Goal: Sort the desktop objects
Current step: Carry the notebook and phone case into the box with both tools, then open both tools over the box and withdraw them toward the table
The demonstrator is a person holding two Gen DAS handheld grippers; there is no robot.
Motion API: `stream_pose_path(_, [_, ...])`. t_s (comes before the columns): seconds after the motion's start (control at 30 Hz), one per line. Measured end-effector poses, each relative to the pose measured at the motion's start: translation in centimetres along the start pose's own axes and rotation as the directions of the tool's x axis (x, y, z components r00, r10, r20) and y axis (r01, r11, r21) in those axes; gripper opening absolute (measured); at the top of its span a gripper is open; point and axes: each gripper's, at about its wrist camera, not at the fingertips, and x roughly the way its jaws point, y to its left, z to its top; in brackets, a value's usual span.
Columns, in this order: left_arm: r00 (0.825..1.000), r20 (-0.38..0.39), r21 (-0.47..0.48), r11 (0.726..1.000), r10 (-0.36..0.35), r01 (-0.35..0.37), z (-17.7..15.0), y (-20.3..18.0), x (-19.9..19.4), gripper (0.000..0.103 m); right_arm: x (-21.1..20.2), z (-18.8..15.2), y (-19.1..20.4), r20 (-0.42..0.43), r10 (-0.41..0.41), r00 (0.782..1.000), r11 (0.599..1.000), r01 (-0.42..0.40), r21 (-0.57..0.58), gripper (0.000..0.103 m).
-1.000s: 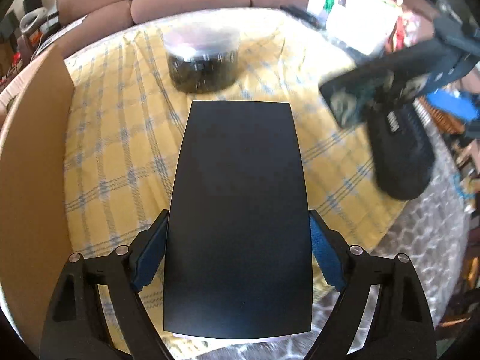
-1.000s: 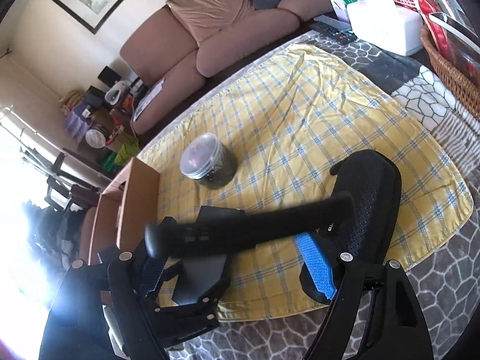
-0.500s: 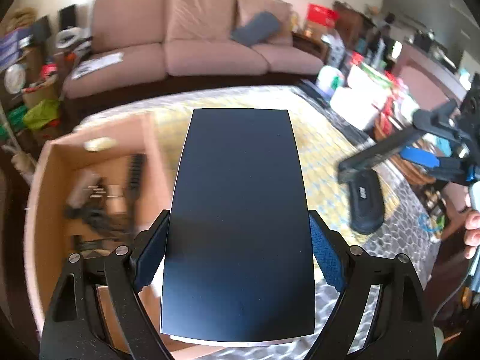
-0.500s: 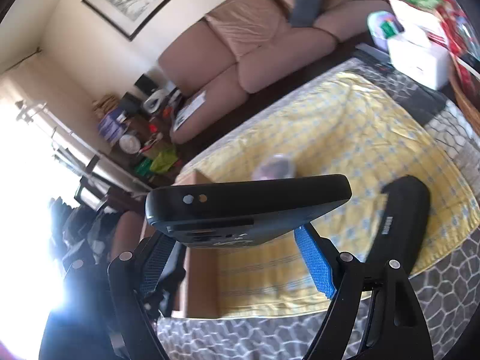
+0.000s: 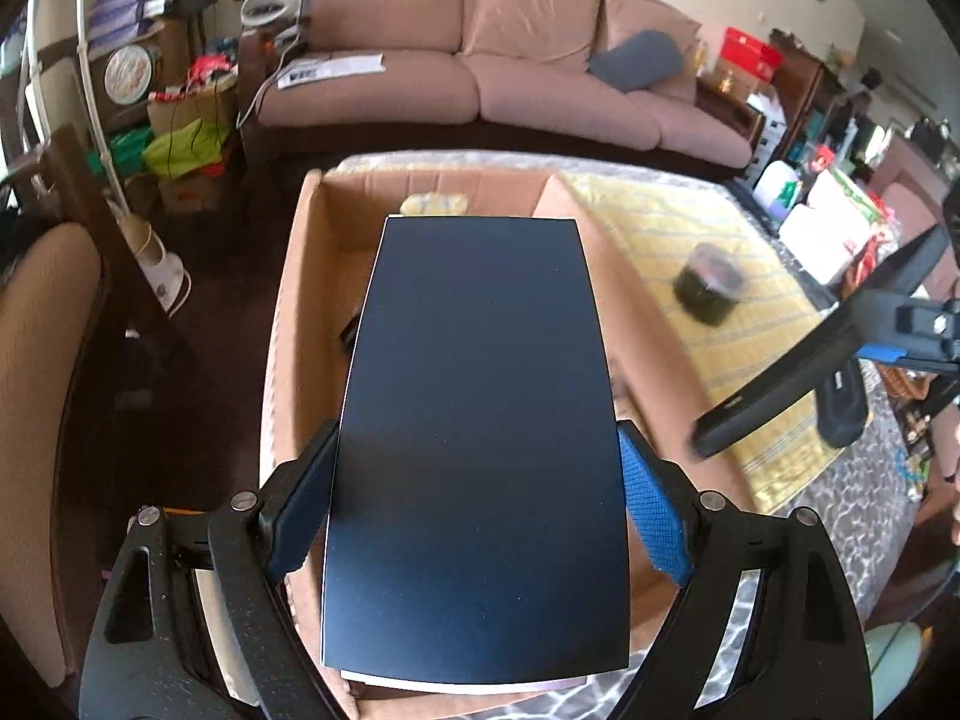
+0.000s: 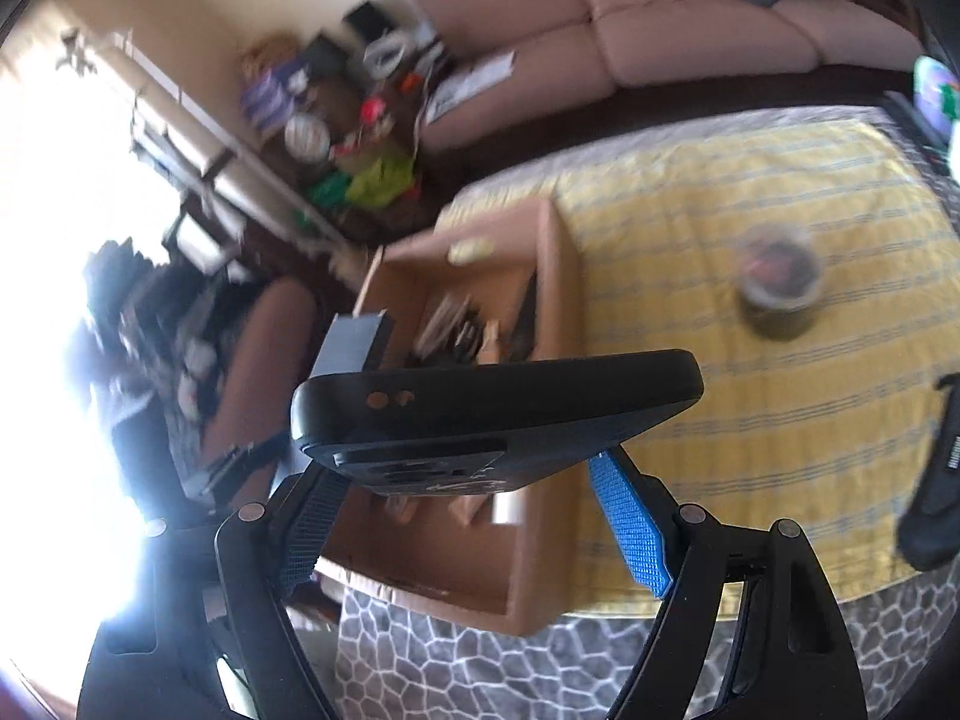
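Observation:
My left gripper [image 5: 474,480] is shut on a flat dark navy box [image 5: 480,330], its blue pads pressing on both long sides. The navy box hangs over an open cardboard box [image 5: 300,300] and hides most of its inside. My right gripper [image 6: 468,474] is shut on a black phone in a case [image 6: 498,408], held crosswise above the near right wall of the cardboard box [image 6: 558,300]. In the left wrist view the phone [image 5: 798,372] and the right gripper [image 5: 900,330] come in from the right.
A lidded jar [image 5: 711,291] stands on the yellow checked cloth [image 5: 648,228], and a black pouch [image 5: 843,408] lies near the cloth's front edge. Several small items lie inside the cardboard box. A sofa [image 5: 480,72] stands behind, with clutter at the left and right.
Both grippers have swung left from over the yellow cloth to above the cardboard box, each still holding its object. The jar and pouch now lie off to the right.

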Motion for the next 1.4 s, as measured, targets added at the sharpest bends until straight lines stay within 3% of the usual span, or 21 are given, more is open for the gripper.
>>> stream_pose_path(0.17, [1.0, -0.022, -0.017, 1.0, 0.001, -0.001, -1.3, 1.2, 1.8, 0.085, 5.2, -0.8, 2.4, -0.14, -0.071, 0.988, 0.995, 0.06, -0.076, 0.082])
stream_pose_path(0.43, [0.999, -0.011, 0.017, 0.999, 0.034, -0.033, -2.3, 0.8, 3.4, 0.085, 10.5, 0.0, 4.1, -0.283, -0.19, 0.94, 0.973, 0.142, -0.18, 0.082])
stream_pose_path(0.67, [0.991, 0.031, 0.082, 0.988, 0.127, -0.129, -2.2, 0.1, 3.9, 0.085, 14.2, 1.5, 3.9, -0.317, -0.216, 0.924, 0.971, 0.169, -0.17, 0.082])
stream_pose_path(0.8, [0.989, 0.039, 0.089, 0.985, 0.142, -0.145, -2.3, 0.1, 4.0, 0.085, 15.8, 1.8, 3.7, -0.327, -0.228, 0.917, 0.97, 0.183, -0.162, 0.081])
stream_pose_path(0.93, [0.993, 0.029, 0.098, 0.989, 0.112, -0.114, -2.5, 0.2, 3.8, 0.088, 17.1, 2.1, 3.5, -0.33, -0.253, 0.909, 0.964, 0.206, -0.17, 0.075])
stream_pose_path(1.13, [0.997, 0.014, 0.095, 0.993, 0.072, -0.073, -3.1, 0.4, 2.8, 0.088, 17.8, 2.5, 3.8, -0.315, -0.281, 0.907, 0.952, 0.223, -0.208, 0.075])
stream_pose_path(1.4, [0.998, 0.021, 0.085, 0.995, 0.057, -0.059, -3.1, 0.6, 1.3, 0.089, 16.2, 2.4, 2.7, -0.28, -0.242, 0.929, 0.965, 0.201, -0.167, 0.073])
